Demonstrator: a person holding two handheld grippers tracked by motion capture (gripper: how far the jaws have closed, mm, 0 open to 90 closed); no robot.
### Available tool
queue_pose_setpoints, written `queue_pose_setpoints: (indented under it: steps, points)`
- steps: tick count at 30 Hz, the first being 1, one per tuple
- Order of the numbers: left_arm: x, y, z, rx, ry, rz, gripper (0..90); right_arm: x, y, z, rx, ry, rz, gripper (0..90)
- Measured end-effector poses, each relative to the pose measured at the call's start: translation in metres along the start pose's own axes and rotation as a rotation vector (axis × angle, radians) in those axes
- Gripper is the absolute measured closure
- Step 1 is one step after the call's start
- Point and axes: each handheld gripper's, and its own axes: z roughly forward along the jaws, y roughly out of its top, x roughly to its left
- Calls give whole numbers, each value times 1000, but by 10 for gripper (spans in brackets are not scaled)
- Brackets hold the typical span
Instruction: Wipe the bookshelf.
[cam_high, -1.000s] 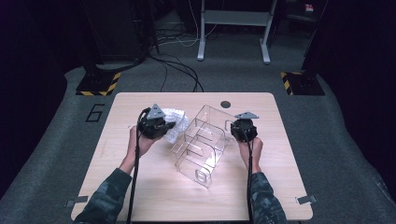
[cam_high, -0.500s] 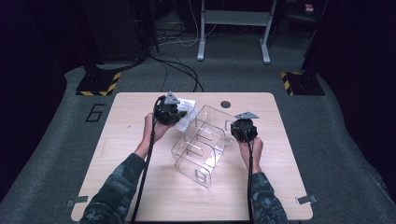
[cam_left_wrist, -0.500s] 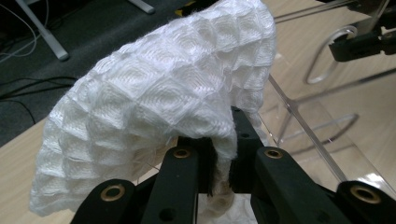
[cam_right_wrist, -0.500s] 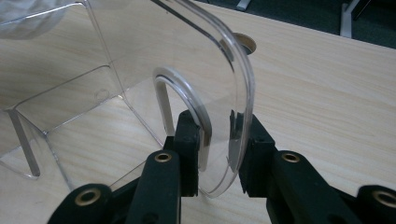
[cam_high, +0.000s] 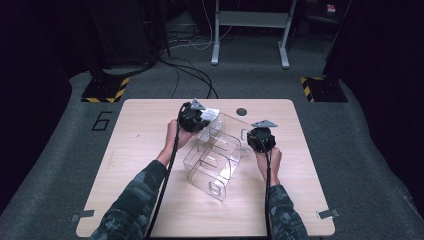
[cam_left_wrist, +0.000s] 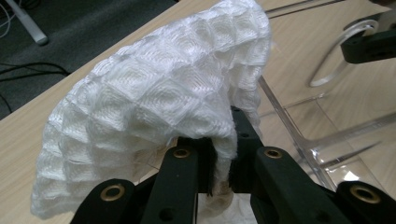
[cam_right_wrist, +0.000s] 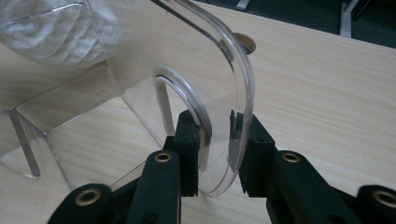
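cloth (cam_left_wrist: 154, 107) pinched between left jaws, beside clear organizer (cam_high: 220, 155) rim

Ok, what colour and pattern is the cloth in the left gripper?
White cloth with a quilted waffle-square weave, clearest in the left gripper view.

Camouflage sleeves (cam_high: 132, 207), black grippers, left (cam_high: 195, 119) and right (cam_high: 261, 139), with grey three-cornered top plates, brass-ringed screw holes in matte black jaws, black trailing cables (cam_high: 165, 180).
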Motion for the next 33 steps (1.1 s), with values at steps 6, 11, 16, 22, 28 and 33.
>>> queue_pose_setpoints:
  steps: [6, 11, 16, 22, 28, 33]
  points:
    - [-1, -12, -15, -4, -54, 3, 836, 1, 0, 0, -5, -7, 3, 721]
    - [-6, -25, -28, -16, -67, 34, 836, 0, 0, 0, -9, -7, 1, 721]
    - [-11, -34, -40, -28, -72, 50, 836, 1, 0, 0, -9, -10, 0, 722]
    - [-20, -48, -60, -32, -76, 78, 835, 1, 0, 0, -9, -12, 0, 722]
    - [-26, -57, -73, -45, -83, 95, 833, 1, 0, 0, -8, -11, -7, 722]
    - [-35, -66, -82, -53, -80, 107, 832, 5, 1, 1, -7, -7, 2, 720]
